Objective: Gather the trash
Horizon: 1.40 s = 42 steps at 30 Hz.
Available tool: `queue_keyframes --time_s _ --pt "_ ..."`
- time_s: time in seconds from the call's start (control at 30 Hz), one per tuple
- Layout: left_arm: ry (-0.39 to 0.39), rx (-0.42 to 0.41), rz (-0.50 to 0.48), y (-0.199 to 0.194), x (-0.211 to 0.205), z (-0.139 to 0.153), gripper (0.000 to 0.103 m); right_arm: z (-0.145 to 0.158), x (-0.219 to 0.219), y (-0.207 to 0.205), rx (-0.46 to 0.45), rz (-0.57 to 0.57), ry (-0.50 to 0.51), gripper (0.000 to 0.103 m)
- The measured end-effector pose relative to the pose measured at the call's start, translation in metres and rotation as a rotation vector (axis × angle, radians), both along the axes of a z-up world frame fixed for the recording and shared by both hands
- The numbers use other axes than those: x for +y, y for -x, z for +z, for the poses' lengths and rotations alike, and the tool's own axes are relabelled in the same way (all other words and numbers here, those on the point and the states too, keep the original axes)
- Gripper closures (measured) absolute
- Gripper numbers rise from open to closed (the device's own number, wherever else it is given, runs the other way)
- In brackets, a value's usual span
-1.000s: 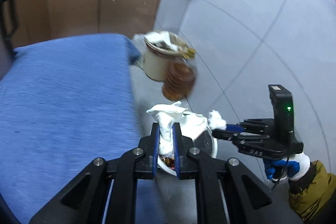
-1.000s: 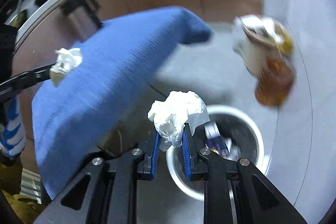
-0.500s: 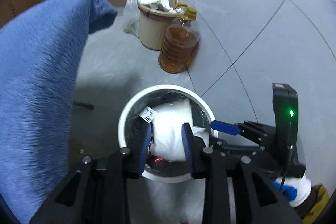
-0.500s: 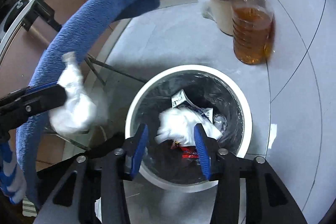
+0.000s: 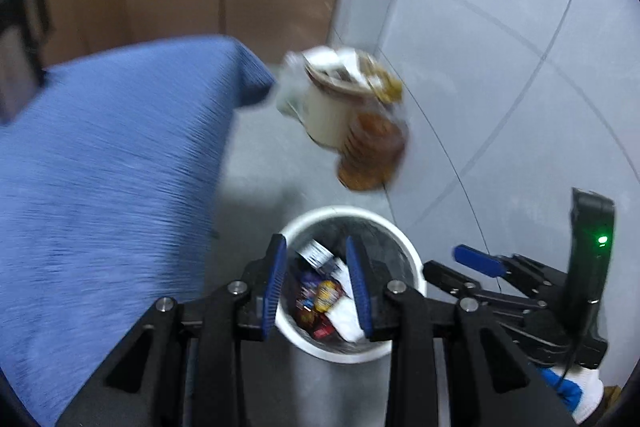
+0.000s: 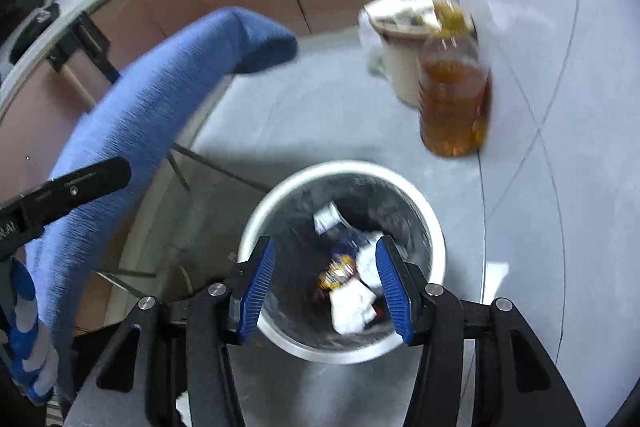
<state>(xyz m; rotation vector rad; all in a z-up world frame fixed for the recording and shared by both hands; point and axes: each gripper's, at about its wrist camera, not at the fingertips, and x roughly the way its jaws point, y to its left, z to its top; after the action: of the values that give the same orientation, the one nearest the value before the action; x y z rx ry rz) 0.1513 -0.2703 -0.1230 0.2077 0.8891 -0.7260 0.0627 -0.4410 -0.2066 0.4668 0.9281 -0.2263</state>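
Both tissues now lie in the bin [image 6: 438, 255]; left gripper [image 5: 320, 279] and right gripper [image 6: 326, 285] gape empty; label print too blurred to read.

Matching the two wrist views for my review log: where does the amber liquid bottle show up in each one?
Left wrist: the amber bottle is upper centre-right, blurred, in front of the cream bucket.
Right wrist: the amber bottle is upper right, standing on the floor beside the same bucket.
Shared landmark: the white-rimmed trash bin, just below it in both.
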Motion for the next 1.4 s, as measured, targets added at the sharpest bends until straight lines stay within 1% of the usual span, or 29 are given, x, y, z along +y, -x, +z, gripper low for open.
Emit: queue_keyframes --time_s 0.03,0.07,0.1,0.2,0.27,0.33,0.37,0.4,0.43,0.5,0.6,0.63,0.7,0.77,0.87,0.93,0.97,1.0,1.03,1.13,1.23,1.4 --pt "0.008 -0.035 0.026 0.002 0.010 0.009 0.066 0.009 0.004 -0.001 -0.018 0.005 0.010 0.049" --pt "0.019 -0.067 0.052 0.005 0.021 0.018 0.058 0.021 0.010 -0.003 -0.042 0.015 0.024 0.047" --pt "0.025 -0.089 0.075 0.007 0.030 0.025 0.055 0.037 0.020 -0.005 -0.077 0.034 0.043 0.047" --pt "0.041 -0.172 0.174 0.013 0.071 0.053 0.055 0.069 0.046 -0.012 -0.148 0.088 0.072 0.044" --pt "0.043 -0.207 0.225 0.017 0.093 0.065 0.055 0.088 0.067 -0.017 -0.187 0.126 0.098 0.041" --pt "0.041 -0.250 0.283 0.022 0.120 0.079 0.051 0.102 0.086 -0.021 -0.214 0.155 0.112 0.038" --pt "0.040 -0.268 0.304 0.023 0.130 0.084 0.048 0.111 0.099 -0.024 -0.232 0.173 0.121 0.038" --pt "0.041 -0.293 0.331 0.027 0.144 0.090 0.044 0.118 0.109 -0.027 -0.246 0.189 0.123 0.037" --pt "0.034 -0.328 0.368 0.032 0.159 0.098 0.043 0.124 0.119 -0.028 -0.260 0.205 0.123 0.035" --pt "0.031 -0.364 0.411 0.039 0.183 0.107 0.043 0.137 0.143 -0.032 -0.282 0.236 0.131 0.029" --pt "0.043 -0.375 0.465 0.047 0.213 0.114 0.041 0.155 0.178 -0.034 -0.316 0.283 0.140 0.025" --pt "0.040 -0.389 0.492 0.051 0.226 0.117 0.041 0.159 0.185 -0.035 -0.324 0.293 0.140 0.024" --pt "0.031 -0.413 0.527 0.057 0.241 0.118 0.033 0.170 0.209 -0.035 -0.343 0.319 0.153 0.019" --pt "0.028 -0.437 0.568 0.063 0.258 0.120 0.030 0.179 0.227 -0.035 -0.359 0.333 0.162 0.016" --pt "0.033 -0.451 0.616 0.076 0.285 0.122 0.028 0.186 0.247 -0.033 -0.374 0.343 0.170 0.010" --pt "0.028 -0.466 0.656 0.081 0.299 0.123 0.027 0.187 0.259 -0.032 -0.377 0.348 0.183 0.008" --pt "0.027 -0.471 0.670 0.084 0.305 0.122 0.026 0.188 0.264 -0.033 -0.377 0.352 0.190 0.007" --pt "0.026 -0.474 0.689 0.086 0.312 0.122 0.020 0.188 0.270 -0.033 -0.376 0.356 0.196 0.006" --pt "0.027 -0.477 0.701 0.088 0.317 0.121 0.019 0.188 0.274 -0.034 -0.375 0.359 0.201 0.006" --pt "0.027 -0.482 0.725 0.094 0.328 0.120 0.018 0.188 0.284 -0.033 -0.374 0.371 0.226 0.005" --pt "0.008 -0.482 0.752 0.095 0.335 0.118 0.017 0.186 0.293 -0.033 -0.372 0.382 0.246 0.004" --pt "0.008 -0.480 0.768 0.094 0.339 0.115 0.017 0.183 0.300 -0.035 -0.366 0.385 0.260 0.003"
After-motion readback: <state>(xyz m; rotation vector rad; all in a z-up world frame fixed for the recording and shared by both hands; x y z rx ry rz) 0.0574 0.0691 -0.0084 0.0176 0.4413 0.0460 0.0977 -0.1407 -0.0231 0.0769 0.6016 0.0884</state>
